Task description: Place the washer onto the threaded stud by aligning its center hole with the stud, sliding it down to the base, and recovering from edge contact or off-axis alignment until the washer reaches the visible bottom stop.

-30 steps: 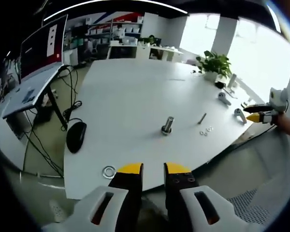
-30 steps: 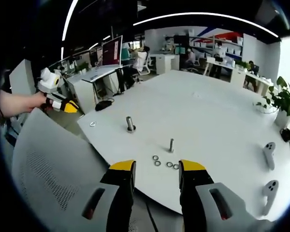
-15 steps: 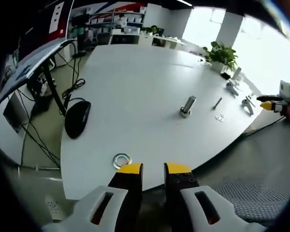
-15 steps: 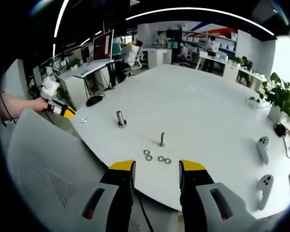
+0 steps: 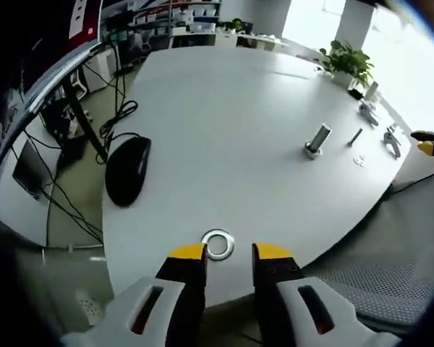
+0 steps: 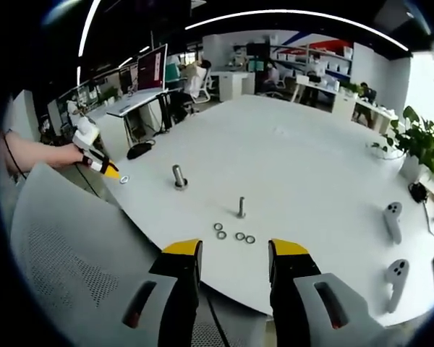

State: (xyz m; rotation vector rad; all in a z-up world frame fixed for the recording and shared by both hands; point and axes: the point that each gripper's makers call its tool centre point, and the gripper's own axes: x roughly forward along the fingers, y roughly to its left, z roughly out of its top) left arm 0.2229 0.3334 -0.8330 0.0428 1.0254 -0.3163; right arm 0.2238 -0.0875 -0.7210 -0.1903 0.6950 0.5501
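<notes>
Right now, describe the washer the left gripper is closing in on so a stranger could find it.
On the big white table, look along the near edge beside the black mouse. The washer lies flat just ahead of the left gripper. It is a single large ring, alone, unlike the small washers clustered by the thin stud.

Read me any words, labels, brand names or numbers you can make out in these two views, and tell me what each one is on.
No text can be read.
The monitor at the far desk shows a red and white screen; any writing on it is too blurred.
The red and blue wall graphic carries no legible lettering.
The washer, studs and both grippers bear no visible markings.
</notes>
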